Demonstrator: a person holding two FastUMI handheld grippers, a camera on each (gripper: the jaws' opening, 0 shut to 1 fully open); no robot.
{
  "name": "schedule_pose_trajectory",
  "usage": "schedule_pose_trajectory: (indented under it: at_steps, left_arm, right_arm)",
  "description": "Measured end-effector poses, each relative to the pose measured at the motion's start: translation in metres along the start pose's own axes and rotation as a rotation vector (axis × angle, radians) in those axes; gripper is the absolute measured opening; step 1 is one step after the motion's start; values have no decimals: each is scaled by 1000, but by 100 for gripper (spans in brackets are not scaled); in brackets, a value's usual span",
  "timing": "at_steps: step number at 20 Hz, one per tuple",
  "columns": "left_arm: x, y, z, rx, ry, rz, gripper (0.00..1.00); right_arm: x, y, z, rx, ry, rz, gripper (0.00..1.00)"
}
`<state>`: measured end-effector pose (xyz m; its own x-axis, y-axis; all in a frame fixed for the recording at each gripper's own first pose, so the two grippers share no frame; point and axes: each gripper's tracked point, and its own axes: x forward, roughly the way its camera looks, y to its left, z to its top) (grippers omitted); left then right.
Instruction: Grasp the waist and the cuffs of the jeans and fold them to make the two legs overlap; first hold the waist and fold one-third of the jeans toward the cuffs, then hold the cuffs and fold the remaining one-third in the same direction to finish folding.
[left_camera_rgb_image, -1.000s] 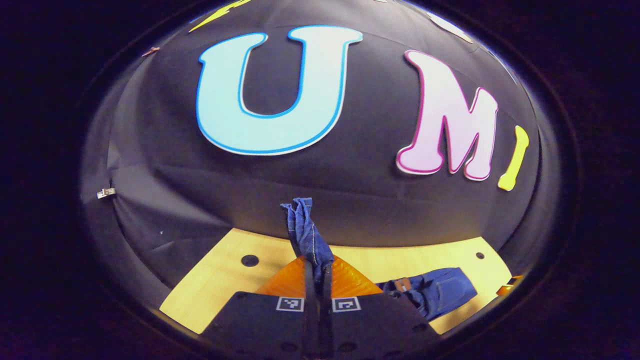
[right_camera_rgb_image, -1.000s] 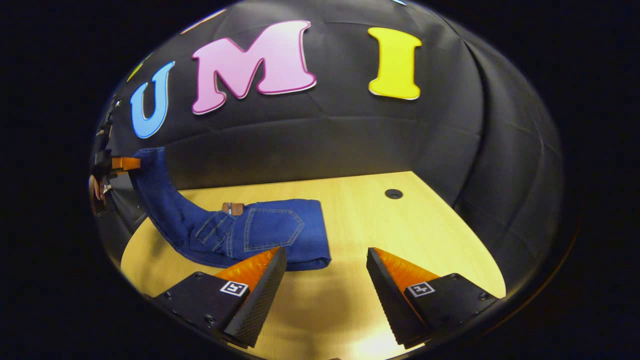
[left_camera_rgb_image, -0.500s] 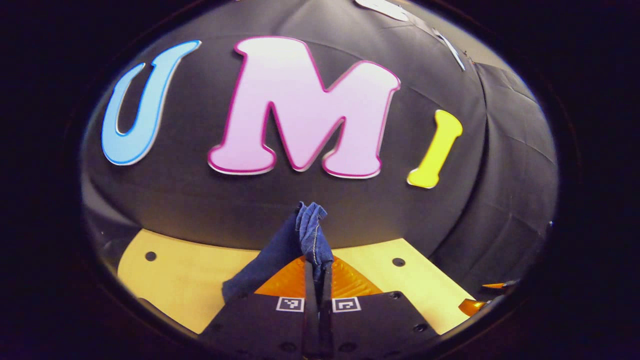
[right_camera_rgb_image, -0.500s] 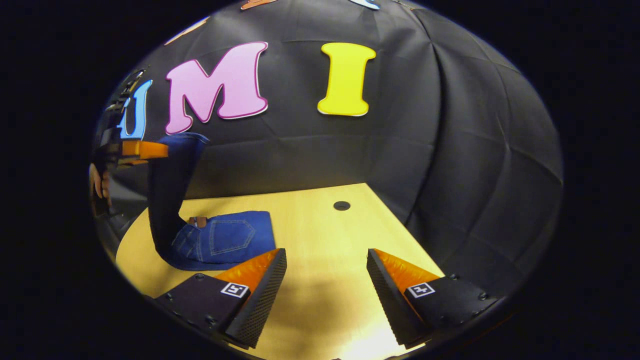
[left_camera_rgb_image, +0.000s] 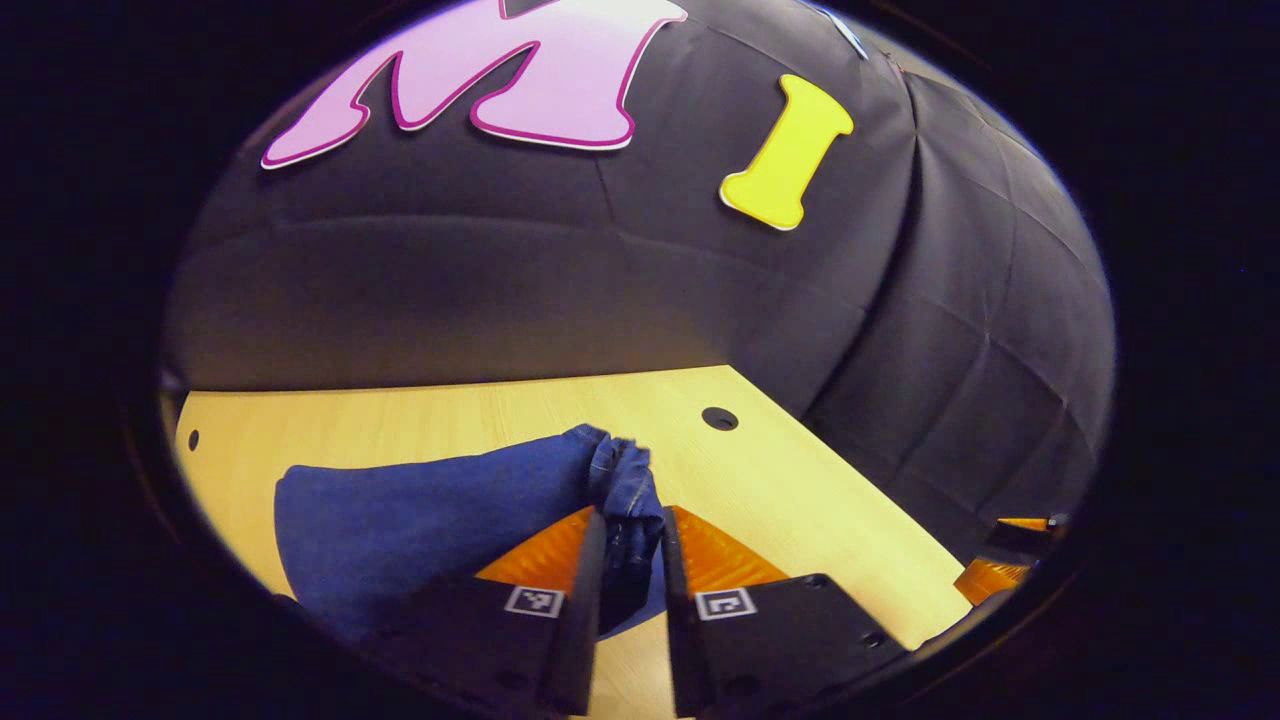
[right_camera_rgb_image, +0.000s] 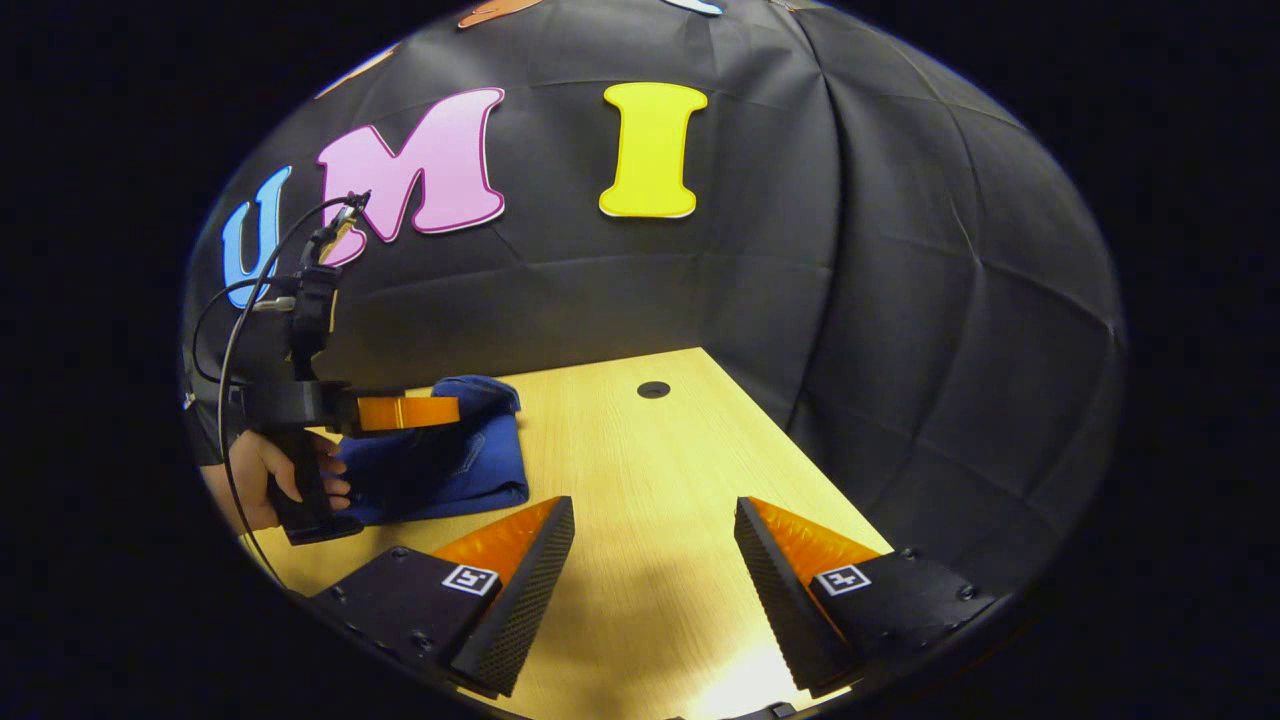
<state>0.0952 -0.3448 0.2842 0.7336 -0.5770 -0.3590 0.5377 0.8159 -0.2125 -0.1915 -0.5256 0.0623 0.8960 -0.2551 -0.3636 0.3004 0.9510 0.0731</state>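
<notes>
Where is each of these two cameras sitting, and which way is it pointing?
Left gripper view: rides on the left gripper, looking forward and down along its fingers, which pinch a bunch of the jeans over the table, with the booth wall behind.
Right gripper view: rides on the right gripper, looking along its spread fingers across the table toward the wall; off to one side a hand holds the left gripper above the folded jeans.
Shared: the jeans, the table, the left gripper and the wall.
</notes>
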Motion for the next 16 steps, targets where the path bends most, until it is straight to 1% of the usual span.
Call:
schedule_pose_trajectory:
  at_steps: [1, 2, 4, 6, 8, 10, 12, 14, 16]
  left_arm:
    - [2, -4, -6, 1, -10, 0, 40]
    - [-1, -3, -4, 9, -16, 17, 73]
    - [-26, 1, -7, 48, -35, 53, 91]
    - [-62, 3, -6, 88, -64, 84, 98]
    - [-109, 6, -5, 130, -96, 113, 97]
    - [-167, 8, 2, 192, -157, 157, 97]
    - [-228, 8, 5, 229, -205, 192, 97]
    - [-283, 12, -4, 211, -223, 241, 96]
    - [-337, 0, -26, 172, -225, 240, 97]
  right_arm:
    - [-6, -1, 0, 11, -6, -2, 98]
    - [-11, -1, 1, 19, -11, 0, 99]
    - [-22, 0, 6, 15, -24, 3, 99]
    - [-37, 3, 13, 2, -45, 5, 99]
    - [-56, 11, 20, -3, -63, 17, 98]
    - [-78, 22, 26, -7, -73, 36, 98]
    - [-107, 39, 31, -18, -79, 64, 98]
    - [-133, 55, 38, -35, -91, 91, 98]
    - [-160, 80, 44, -57, -103, 133, 98]
